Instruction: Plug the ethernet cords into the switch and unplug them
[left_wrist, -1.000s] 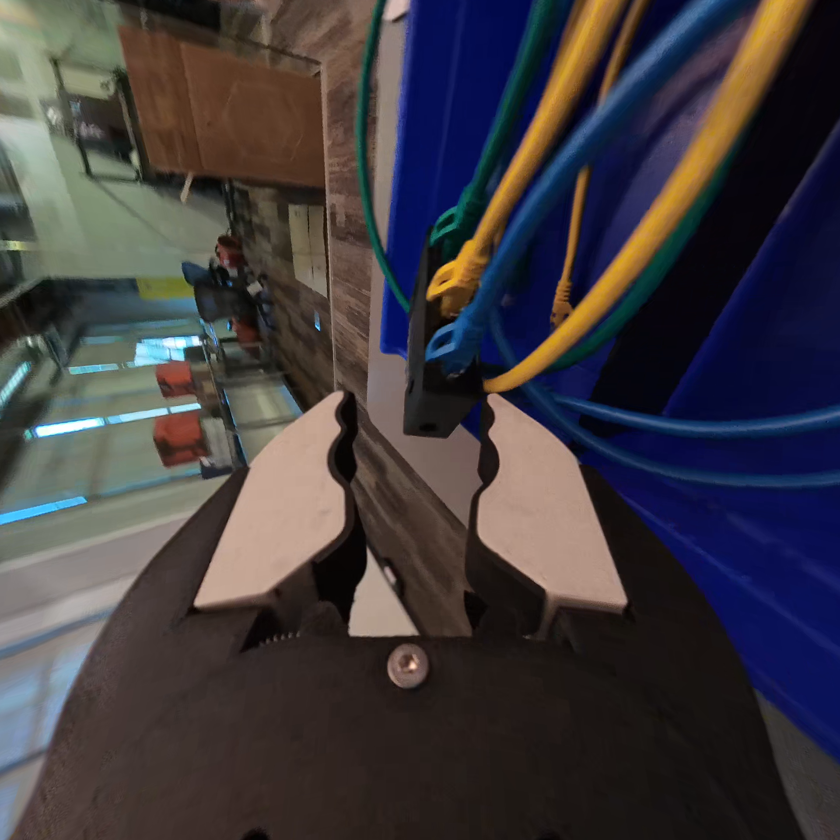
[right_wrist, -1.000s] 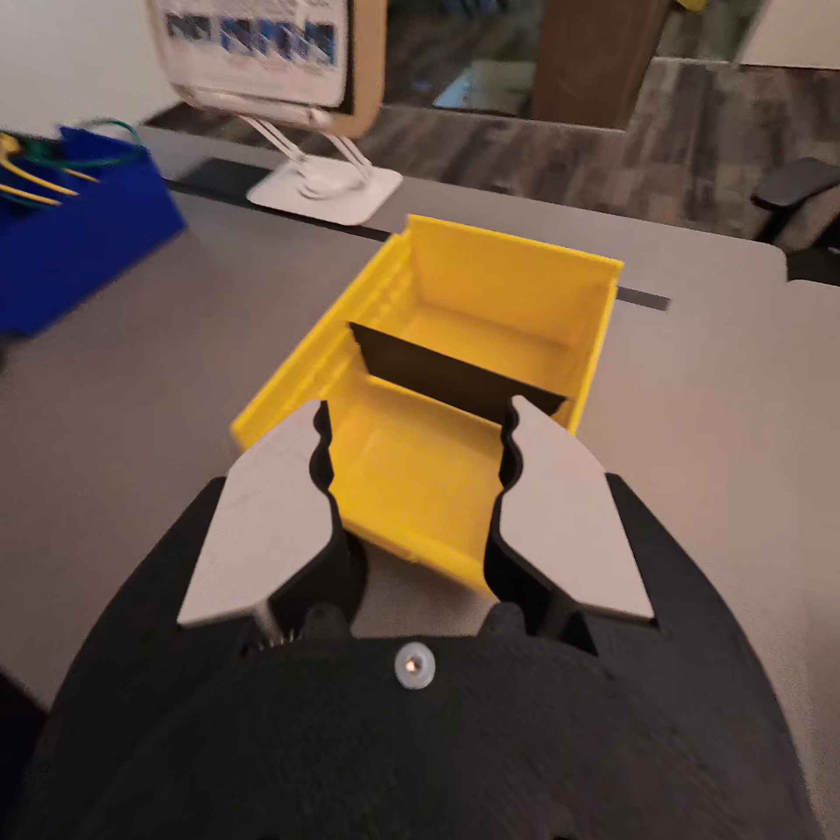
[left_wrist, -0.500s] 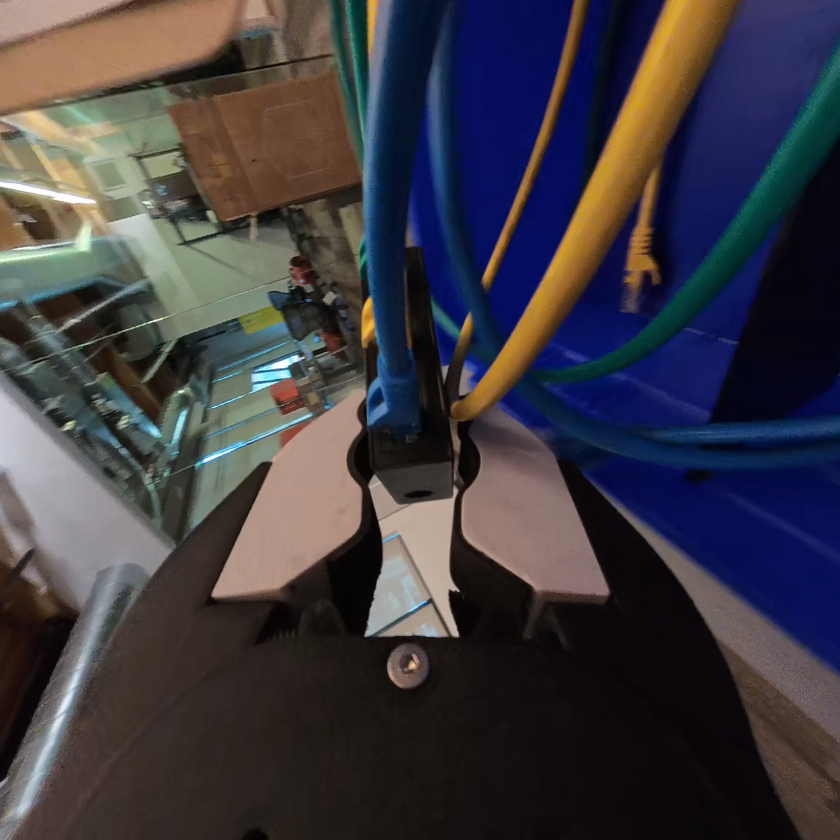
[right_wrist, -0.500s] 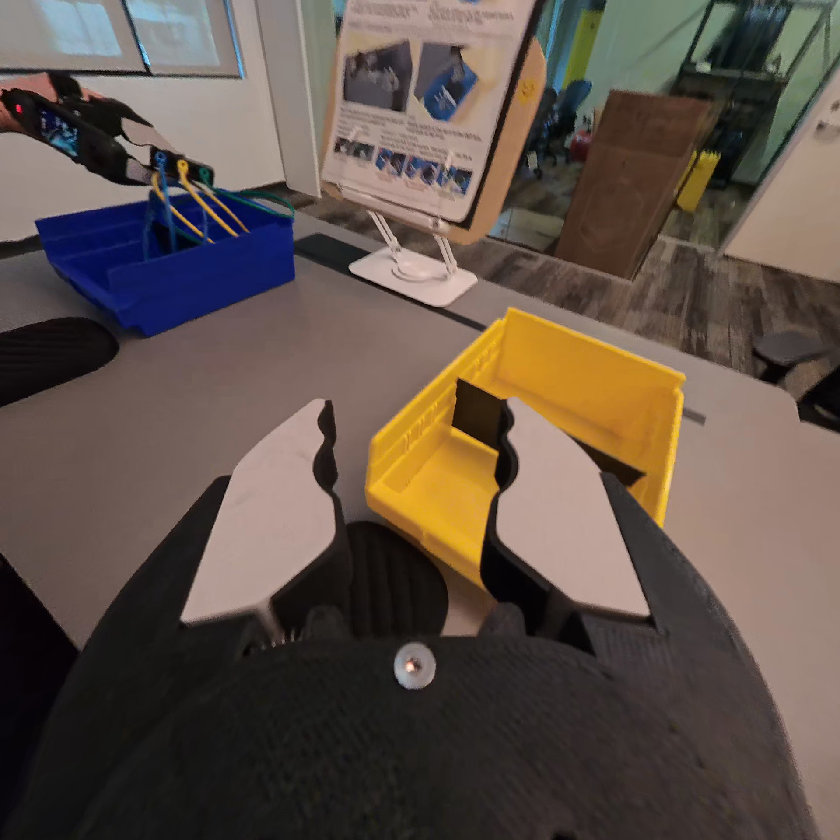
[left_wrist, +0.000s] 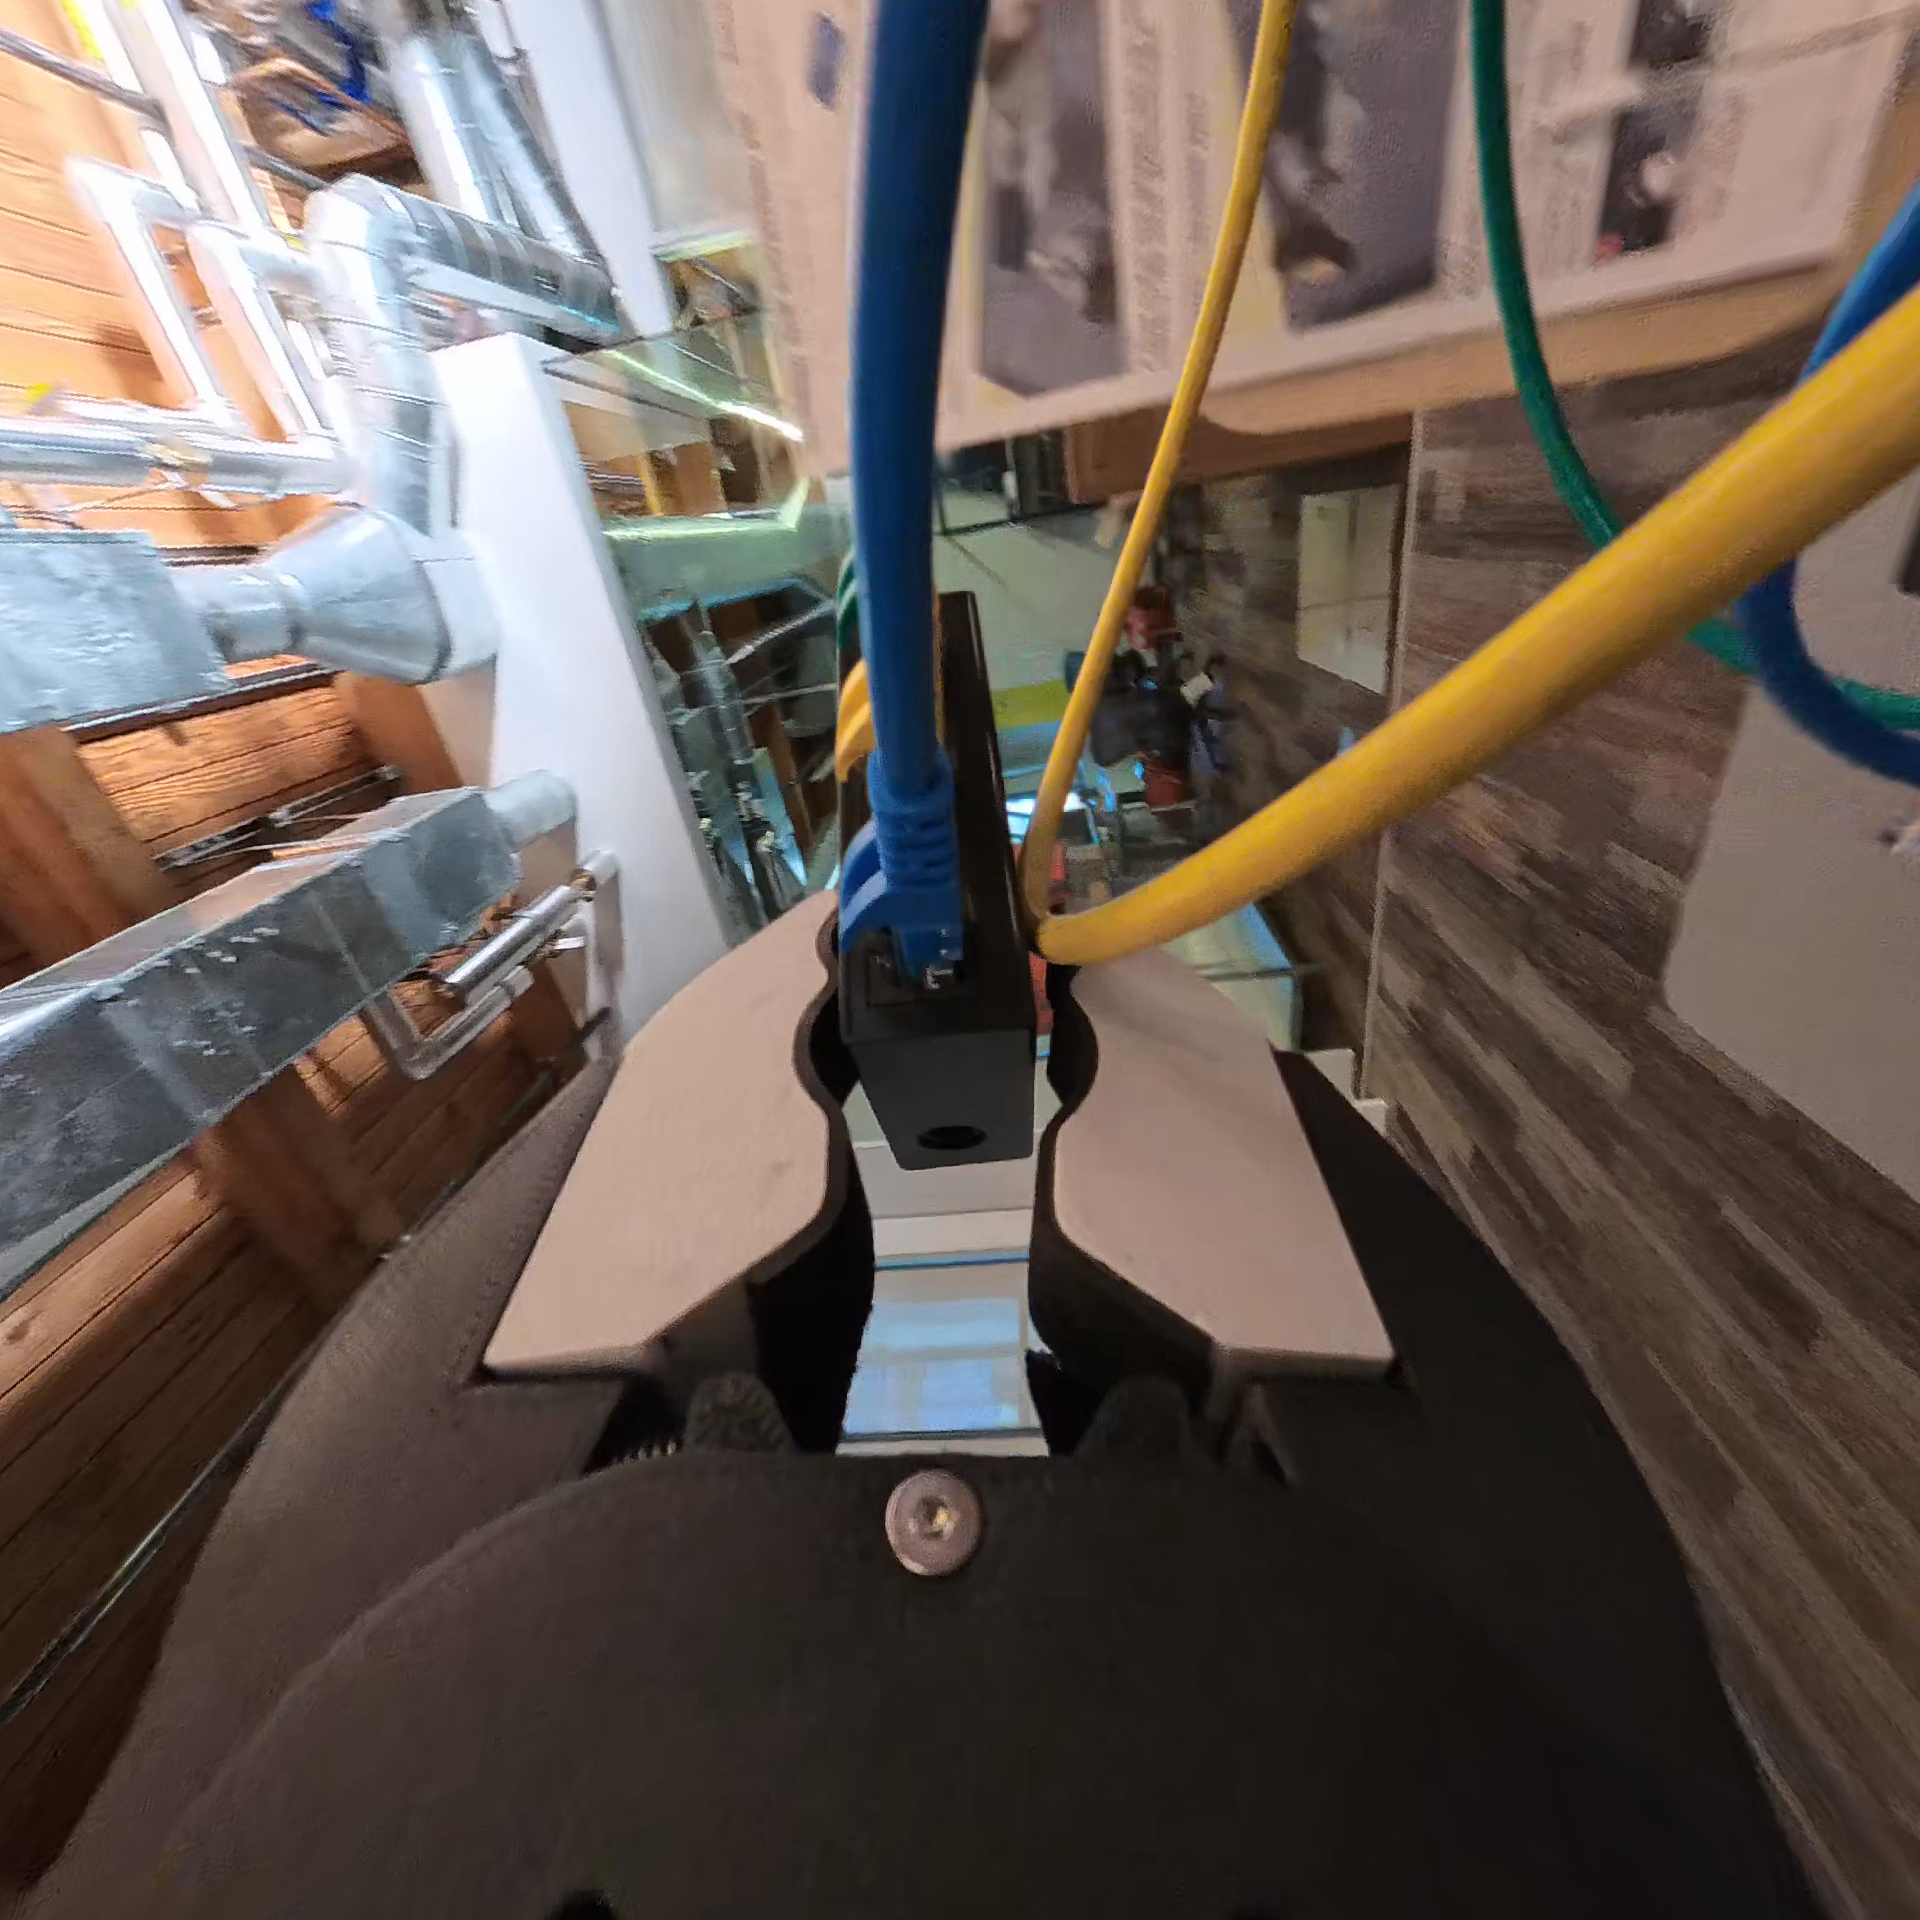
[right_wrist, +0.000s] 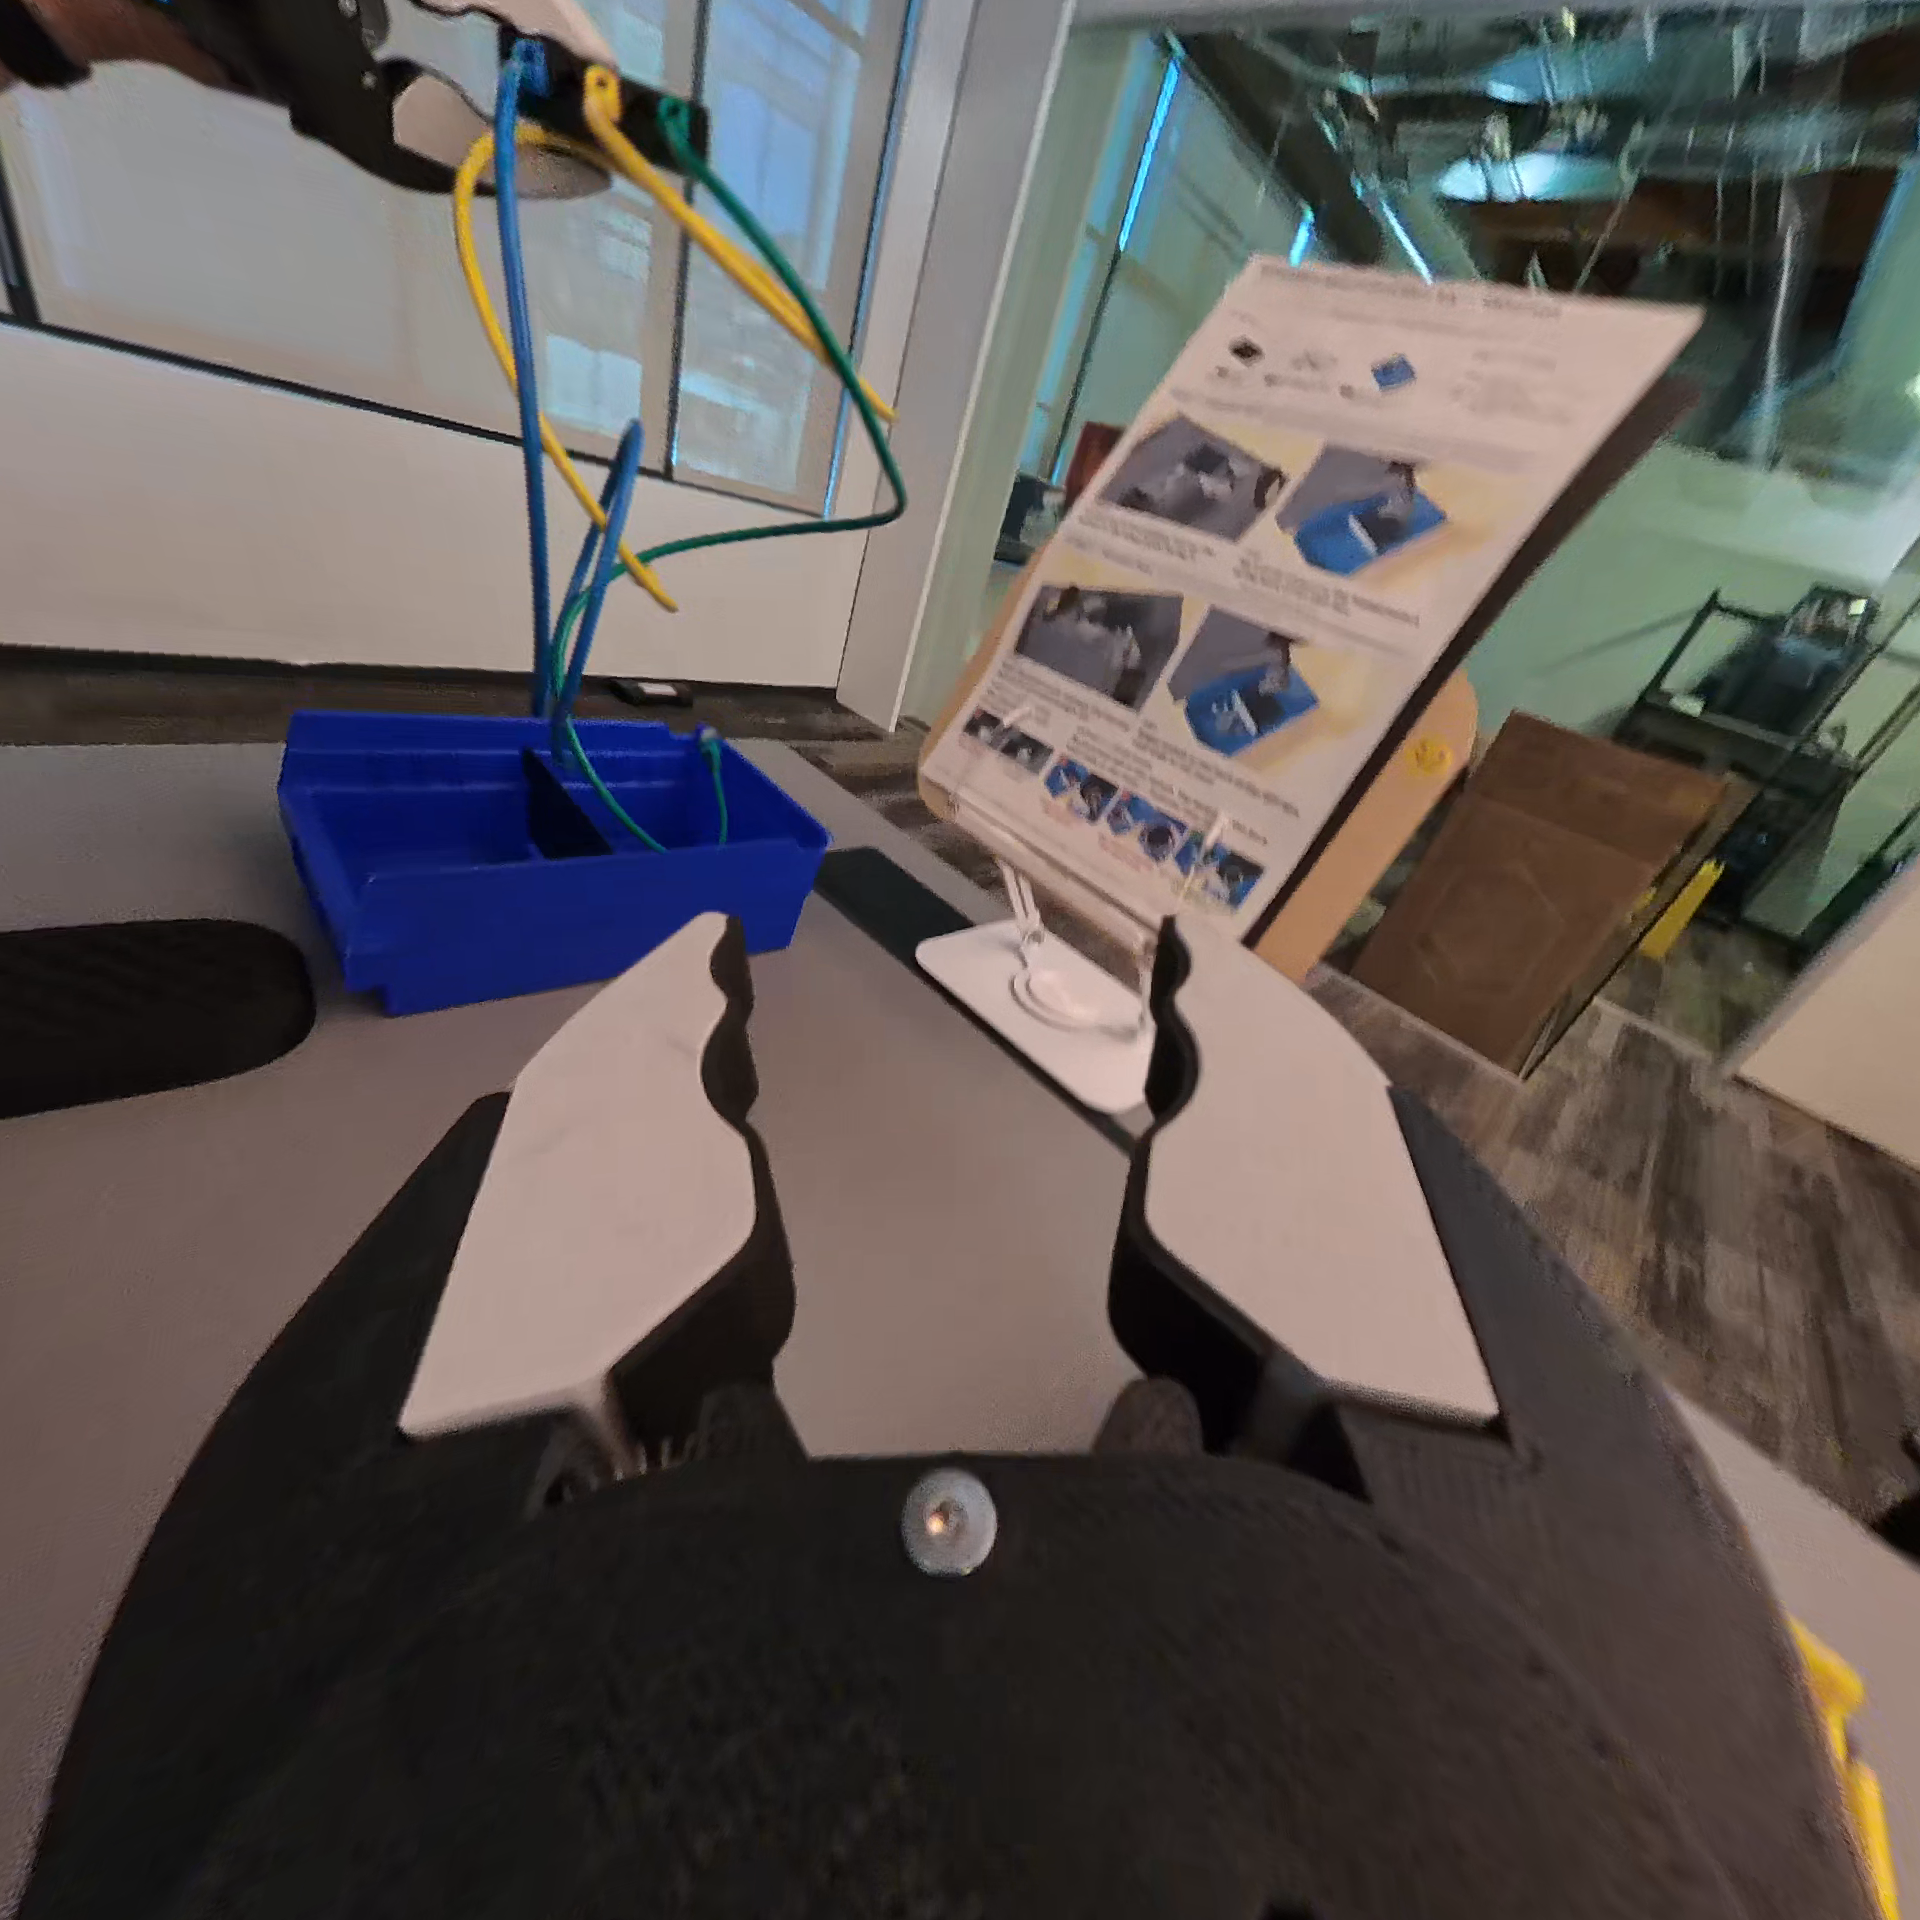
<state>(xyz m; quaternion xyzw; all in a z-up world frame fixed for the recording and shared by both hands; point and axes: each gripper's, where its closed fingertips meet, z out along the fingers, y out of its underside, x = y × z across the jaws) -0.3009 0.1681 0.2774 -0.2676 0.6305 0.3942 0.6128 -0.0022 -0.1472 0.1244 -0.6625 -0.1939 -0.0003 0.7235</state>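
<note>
In the left wrist view my left gripper (left_wrist: 940, 951) is shut on the end of a black switch (left_wrist: 951, 1081) and holds it in the air. A blue cord (left_wrist: 902, 623) is plugged into the switch. Yellow cords (left_wrist: 1403, 727) and a green cord (left_wrist: 1507, 343) hang past it. In the right wrist view the left gripper (right_wrist: 343, 94) is high at top left with the switch (right_wrist: 623, 99). The blue (right_wrist: 525, 416), yellow (right_wrist: 727, 260) and green (right_wrist: 862, 416) cords trail from it down into a blue bin (right_wrist: 540, 914). My right gripper (right_wrist: 940, 935) is open and empty above the table.
A grey table (right_wrist: 935, 1195) carries the blue bin with a black divider (right_wrist: 561, 821). A picture board on a white stand (right_wrist: 1247, 623) is to the right of the bin. A black pad (right_wrist: 135, 1008) lies at left. A yellow bin's edge (right_wrist: 1844, 1714) shows at bottom right. The left gripper's tips are roughly 45 cm from the right gripper's.
My left gripper closed on the switch and lifted it out of the blue bin with the cords trailing. My right gripper swung from over the yellow bin toward the blue bin, staying open.
</note>
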